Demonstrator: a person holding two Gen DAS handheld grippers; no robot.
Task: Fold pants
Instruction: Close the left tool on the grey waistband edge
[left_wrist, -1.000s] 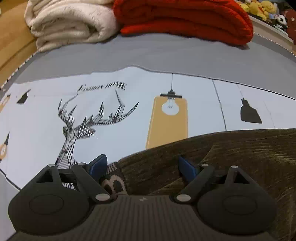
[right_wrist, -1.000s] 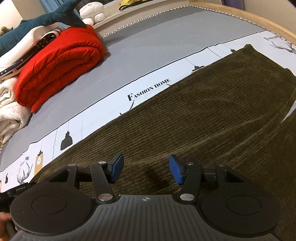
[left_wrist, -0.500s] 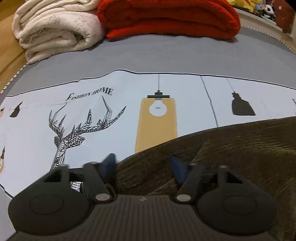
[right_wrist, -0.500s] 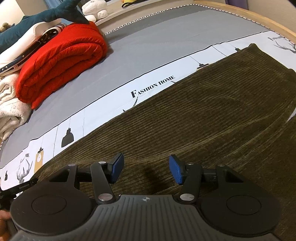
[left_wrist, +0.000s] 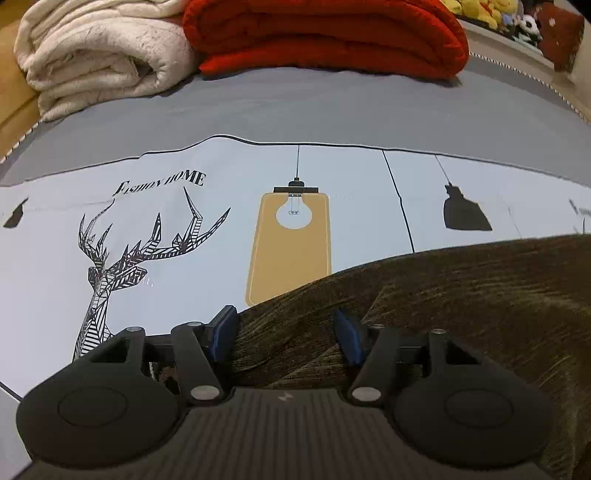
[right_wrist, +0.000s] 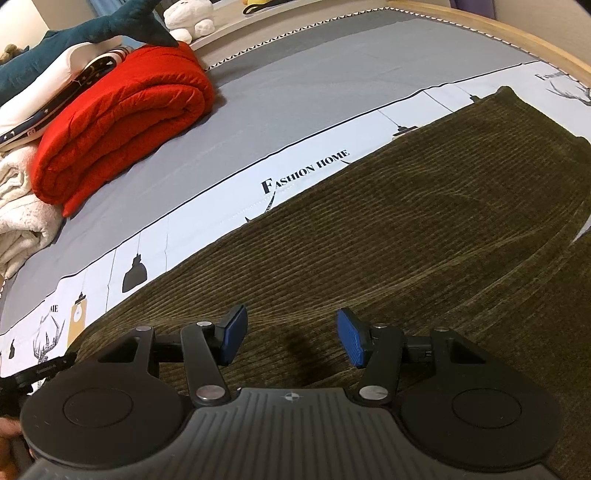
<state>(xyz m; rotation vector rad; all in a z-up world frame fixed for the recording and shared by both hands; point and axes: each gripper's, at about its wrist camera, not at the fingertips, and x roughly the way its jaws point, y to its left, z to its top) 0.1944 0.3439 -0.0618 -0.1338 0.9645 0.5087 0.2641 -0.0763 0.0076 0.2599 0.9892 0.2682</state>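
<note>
1. Two partial views of the pants (left_wrist: 461, 295), neither showing the whole garment: cut off at the right and bottom edges in the left wrist view, and running out of the right and bottom edges in the right wrist view (right_wrist: 406, 221). Lower part hidden behind both gripper bodies.
2. Hard to make out: a small patterned patch under the left linkage of the left gripper (left_wrist: 286, 328), and a sliver of a hand (right_wrist: 7, 439) clipped at the bottom left corner of the right wrist view.
3. Only partly in frame at the far end of the bed (left_wrist: 295, 110): a folded red blanket (left_wrist: 325, 33), a rolled white blanket (left_wrist: 99, 55) just beside it, and blurred plush toys (left_wrist: 480, 11) on a ledge behind. In the right wrist view, a dark teal plush (right_wrist: 92, 29) lying over the pile above the red blanket.
4. Dark olive corduroy, spread flat on the printed sheet, near edge of the bed, well apart from the blankets.
5. Left fingers (left_wrist: 223, 332) at the cloth's edge, beside the deer print (left_wrist: 122, 258): left pad just at the hem, right pad over the corduroy, a raised crease of fabric between them. Parted and opening; no visible pinch on the cloth.
6. Right gripper (right_wrist: 291, 334) further in over the flat corduroy, fingers (right_wrist: 351, 343) released and parted, only a shadow on the cloth between them, nothing grasped.
</note>
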